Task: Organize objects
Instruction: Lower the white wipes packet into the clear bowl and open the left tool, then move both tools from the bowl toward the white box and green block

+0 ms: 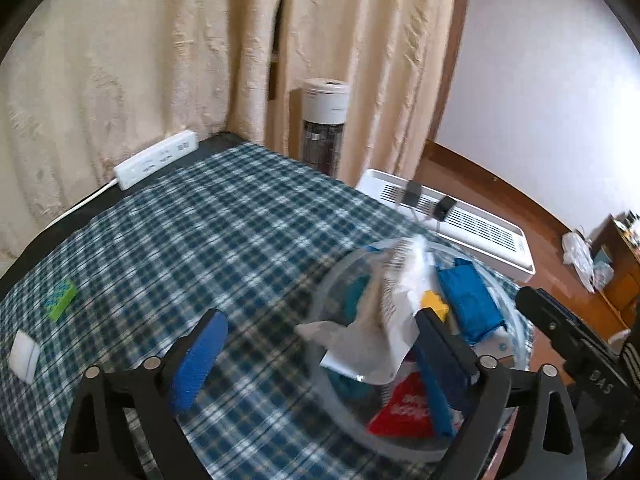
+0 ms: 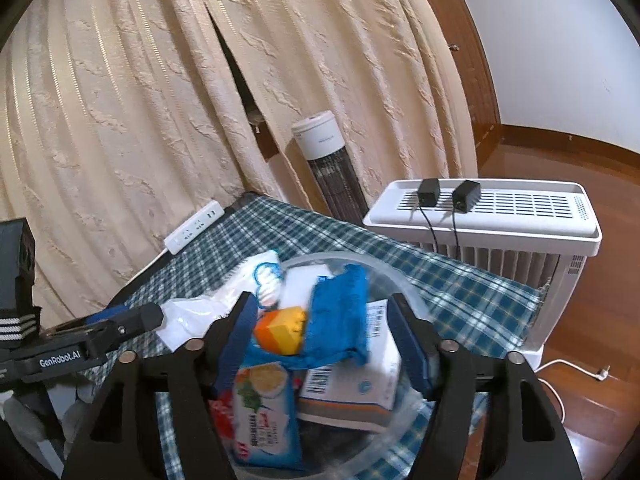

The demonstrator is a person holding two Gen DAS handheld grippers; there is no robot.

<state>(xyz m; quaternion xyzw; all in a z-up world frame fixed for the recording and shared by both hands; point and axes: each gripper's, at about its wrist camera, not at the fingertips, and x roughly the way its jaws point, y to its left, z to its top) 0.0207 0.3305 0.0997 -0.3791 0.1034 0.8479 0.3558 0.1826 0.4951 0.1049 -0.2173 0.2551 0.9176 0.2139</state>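
Both your left gripper and right gripper hang with fingers apart, holding nothing, over the clear round plastic bowl of packets on the checked surface. This looks like the gap between deposits. Next, reach for the green rectangular block and the small white case, which lie well apart from the bowl.

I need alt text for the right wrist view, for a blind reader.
Open tongs hover over a clear plastic bowl piled with packets, a blue wrapper and an orange-yellow block, on a checked tablecloth. Cream curtains hang behind.
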